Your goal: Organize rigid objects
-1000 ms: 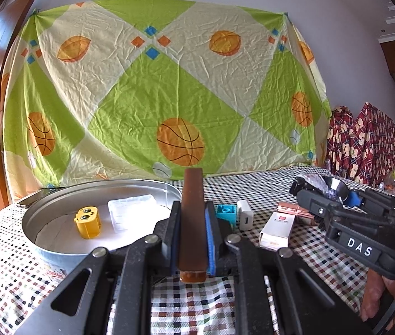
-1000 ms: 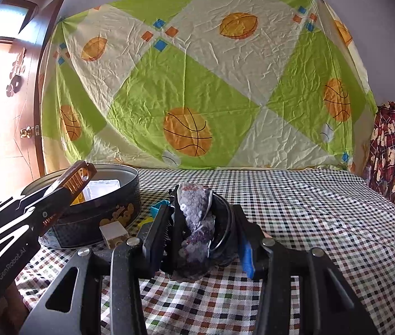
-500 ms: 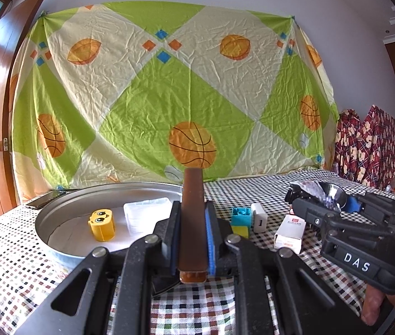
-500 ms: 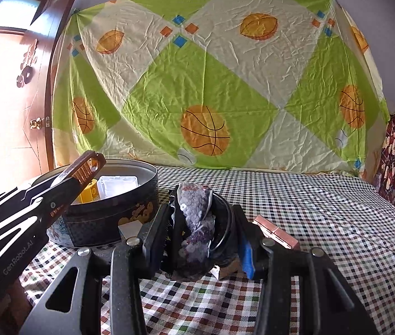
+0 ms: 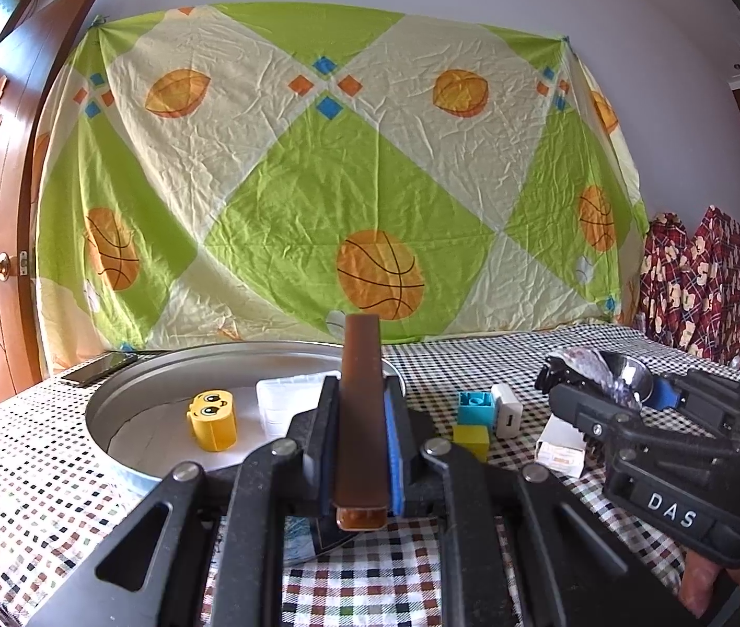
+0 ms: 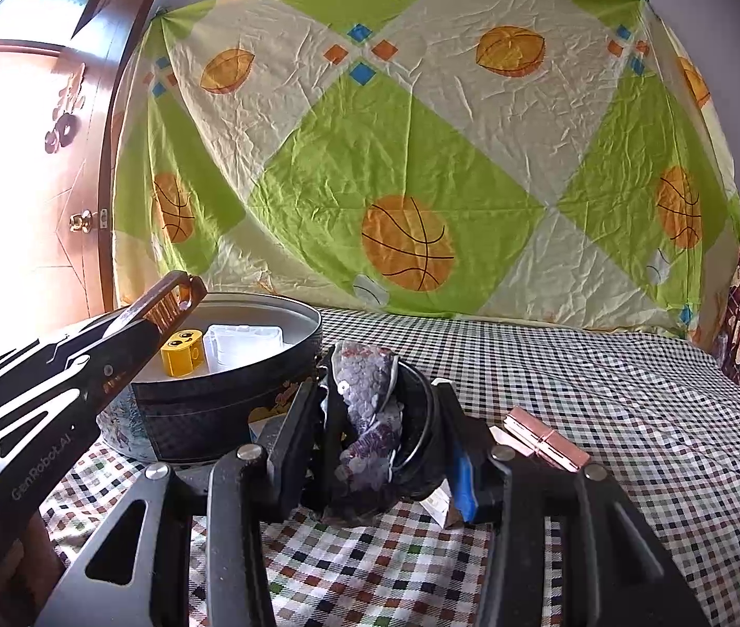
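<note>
My left gripper (image 5: 361, 386) is shut on a flat brown comb (image 5: 362, 418), held edge-up above the near rim of a round tin (image 5: 124, 392). The tin holds a yellow cartoon-face toy (image 5: 211, 420) and a clear plastic box (image 5: 286, 399). My right gripper (image 6: 375, 397) is shut on a purple-silver sequined item (image 6: 365, 392) with a dark round rim, low over the checked cloth beside the tin (image 6: 223, 407). In the right wrist view the left gripper (image 6: 145, 329) and comb (image 6: 161, 303) reach over the tin's left edge.
A blue brick (image 5: 474, 407), a yellow brick (image 5: 471, 440), a white plug (image 5: 507, 410) and a white carton (image 5: 561, 446) lie right of the tin. A pink box (image 6: 542, 436) lies by my right fingers. A phone (image 5: 98, 367) lies behind the tin.
My right gripper has drifted sideways with the sequined item, and the tin now looks nearer while the pink box has come into view. Both grips are unchanged.
</note>
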### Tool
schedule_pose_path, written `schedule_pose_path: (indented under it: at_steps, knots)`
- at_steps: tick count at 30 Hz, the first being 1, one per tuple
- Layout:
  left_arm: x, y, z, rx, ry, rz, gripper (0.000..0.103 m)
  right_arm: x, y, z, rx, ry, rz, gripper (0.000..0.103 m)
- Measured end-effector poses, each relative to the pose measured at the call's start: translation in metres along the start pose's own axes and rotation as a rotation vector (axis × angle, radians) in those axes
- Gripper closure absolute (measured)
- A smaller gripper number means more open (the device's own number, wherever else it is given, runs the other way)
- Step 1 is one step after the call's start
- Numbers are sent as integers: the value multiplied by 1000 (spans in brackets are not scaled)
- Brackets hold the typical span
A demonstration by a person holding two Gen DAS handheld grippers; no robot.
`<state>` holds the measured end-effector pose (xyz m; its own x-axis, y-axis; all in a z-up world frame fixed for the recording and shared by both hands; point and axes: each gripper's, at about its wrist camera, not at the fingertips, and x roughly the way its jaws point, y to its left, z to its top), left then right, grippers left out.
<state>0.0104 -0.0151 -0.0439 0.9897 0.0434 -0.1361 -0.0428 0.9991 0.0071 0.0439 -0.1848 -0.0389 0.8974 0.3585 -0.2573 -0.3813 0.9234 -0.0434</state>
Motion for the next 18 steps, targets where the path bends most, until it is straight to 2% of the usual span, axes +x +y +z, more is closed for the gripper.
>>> schedule_pose_path:
  at_steps: [18]
  knots:
    - [-2, 18, -1, -21, -8, 35, 89, 5, 18, 3, -33, 1, 28, 56]
